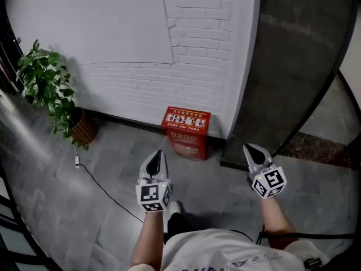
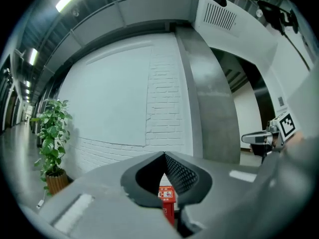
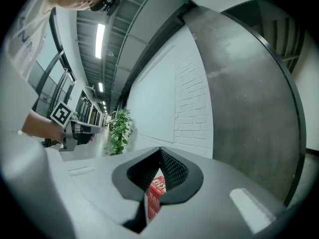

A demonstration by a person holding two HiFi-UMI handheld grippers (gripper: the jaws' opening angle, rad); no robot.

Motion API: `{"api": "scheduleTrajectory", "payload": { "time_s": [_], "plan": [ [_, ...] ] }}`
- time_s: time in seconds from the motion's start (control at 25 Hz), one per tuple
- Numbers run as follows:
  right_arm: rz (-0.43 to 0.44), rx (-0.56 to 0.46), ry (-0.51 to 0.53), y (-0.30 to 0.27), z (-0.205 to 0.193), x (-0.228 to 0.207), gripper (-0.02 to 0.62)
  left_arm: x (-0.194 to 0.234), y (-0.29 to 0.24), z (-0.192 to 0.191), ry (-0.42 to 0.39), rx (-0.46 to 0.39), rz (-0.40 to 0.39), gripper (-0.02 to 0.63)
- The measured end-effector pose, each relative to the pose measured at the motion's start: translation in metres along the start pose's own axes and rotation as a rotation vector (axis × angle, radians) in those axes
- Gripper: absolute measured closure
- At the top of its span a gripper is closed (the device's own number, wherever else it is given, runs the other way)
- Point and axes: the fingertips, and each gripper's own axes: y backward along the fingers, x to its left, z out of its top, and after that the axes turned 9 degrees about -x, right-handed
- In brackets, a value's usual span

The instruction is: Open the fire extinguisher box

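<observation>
Grey floor [image 1: 107,202] meeting white brick wall [image 1: 141,49]: red fire extinguisher box [image 1: 186,131], lid closed and contents unseen, stands beyond the fingertips, between left gripper [image 1: 157,154] and right gripper [image 1: 251,149], each with tips together on nothing.

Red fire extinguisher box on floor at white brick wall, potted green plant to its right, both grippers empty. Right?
No: the head view shows the potted green plant left of the red fire extinguisher box. The box is on the floor at the white brick wall, and the left gripper and right gripper are empty.
</observation>
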Motion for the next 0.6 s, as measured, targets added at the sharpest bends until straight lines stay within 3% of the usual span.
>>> {"api": "scheduleTrajectory", "payload": {
  "time_s": [0.44, 0.6],
  "plan": [
    [-0.148, 0.005, 0.003, -0.159, -0.015, 0.016, 0.588, 0.143, -0.128, -0.007, -0.002, 0.012, -0.145, 0.601],
    [-0.181, 0.029, -0.001, -0.188, -0.028, 0.021, 0.588, 0.17, -0.156, -0.021, 0.013, 0.038, -0.181, 0.601]
  ]
}}
